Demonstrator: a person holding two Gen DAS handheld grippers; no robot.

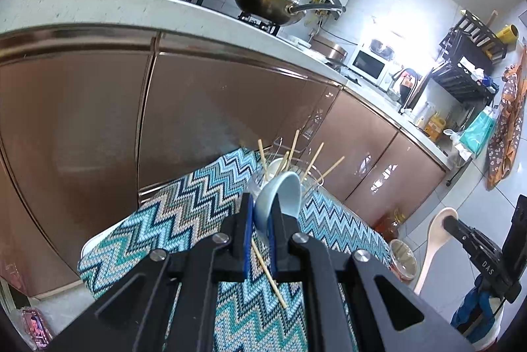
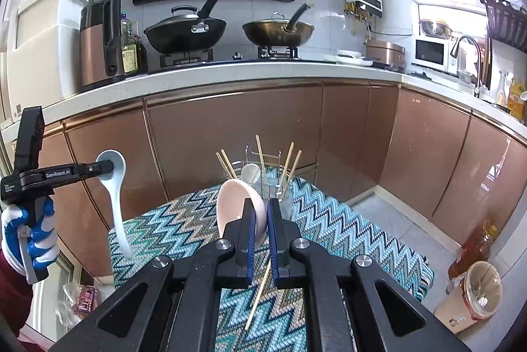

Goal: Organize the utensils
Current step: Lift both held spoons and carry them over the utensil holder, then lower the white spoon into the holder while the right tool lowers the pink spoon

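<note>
Zigzag cloth (image 2: 346,230); left tongs (image 1: 260,217) pinching blue spoon (image 1: 280,197), right tongs (image 2: 262,220) pinching pink spoon (image 2: 235,203).

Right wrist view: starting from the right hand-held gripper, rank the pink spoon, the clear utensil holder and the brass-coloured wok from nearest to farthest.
1. Pink spoon, clamped in the right hand-held gripper.
2. Clear utensil holder, just beyond on the zigzag cloth, with chopsticks standing in it.
3. Brass-coloured wok, farthest, up on the stove at the back.

A knitted-looking zigzag cloth (image 2: 346,230) was seen under pale wooden chopsticks (image 2: 258,299). The blue spoon (image 1: 280,197) and pink spoon (image 2: 237,203) looked glazed and glossy; the cabinet doors (image 2: 230,134) were shiny copper-toned.
</note>
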